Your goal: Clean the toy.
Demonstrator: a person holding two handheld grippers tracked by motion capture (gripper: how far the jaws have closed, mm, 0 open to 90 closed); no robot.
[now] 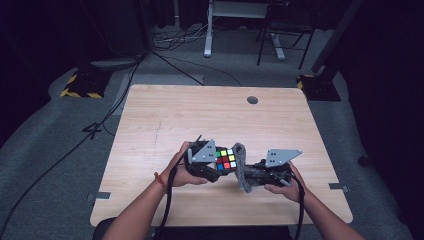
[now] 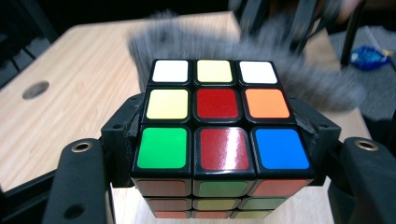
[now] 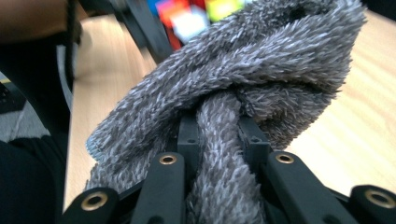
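Observation:
A scrambled puzzle cube (image 1: 225, 159) is held just above the wooden table (image 1: 165, 120) near its front middle. My left gripper (image 1: 214, 163) is shut on the cube (image 2: 218, 116), its black jaws pressing on the cube's two sides. My right gripper (image 1: 248, 173) is shut on a grey fluffy cloth (image 1: 241, 166), which bunches up between its jaws (image 3: 243, 93). The cloth lies against the cube's right side in the high view and shows blurred behind the cube (image 2: 308, 70) in the left gripper view. The cube's coloured tiles (image 3: 196, 14) show blurred past the cloth.
A round grommet hole (image 1: 252, 100) sits near the table's far edge. Cables (image 1: 100, 130) trail over the grey floor at left. Desk legs (image 1: 208, 30) and a chair base (image 1: 280, 40) stand beyond the table, and black-and-yellow stand bases (image 1: 80, 86) sit by its far corners.

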